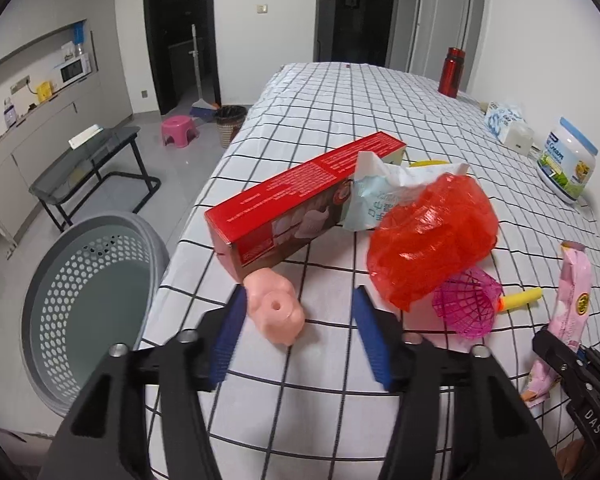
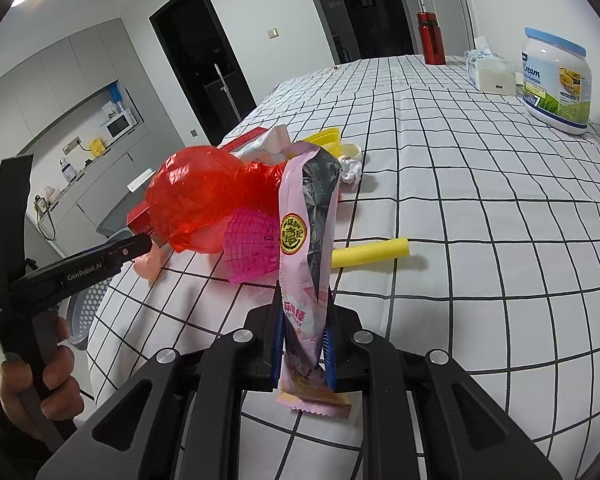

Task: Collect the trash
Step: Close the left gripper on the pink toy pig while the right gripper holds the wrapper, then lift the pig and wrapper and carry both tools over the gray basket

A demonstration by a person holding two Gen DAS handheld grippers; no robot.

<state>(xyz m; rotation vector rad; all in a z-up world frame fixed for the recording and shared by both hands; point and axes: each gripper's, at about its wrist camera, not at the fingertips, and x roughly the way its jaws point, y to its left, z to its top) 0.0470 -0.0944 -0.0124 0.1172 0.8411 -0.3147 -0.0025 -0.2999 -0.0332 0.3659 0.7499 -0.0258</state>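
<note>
My left gripper (image 1: pixel 300 312) is open, its blue pads on either side of a pink plastic bottle (image 1: pixel 274 312) lying on the checked tablecloth (image 1: pixel 340 92). Behind it lie a long red box (image 1: pixel 300 196), a pale wrapper (image 1: pixel 384 196), a red plastic bag (image 1: pixel 432 236), a magenta net (image 1: pixel 466 306) and a yellow foam tube (image 1: pixel 520 299). My right gripper (image 2: pixel 304 316) is shut on a pink snack wrapper (image 2: pixel 300 248), held upright above the table; the wrapper also shows in the left wrist view (image 1: pixel 572 300). A grey perforated bin (image 1: pixel 88 304) stands on the floor left of the table.
A milk powder jar (image 2: pixel 556 84), a tissue pack (image 2: pixel 490 70) and a red flask (image 2: pixel 430 38) stand along the table's far right. A glass side table (image 1: pixel 88 164), a pink stool (image 1: pixel 178 130) and a dark wicker bin (image 1: pixel 230 124) are on the floor at left.
</note>
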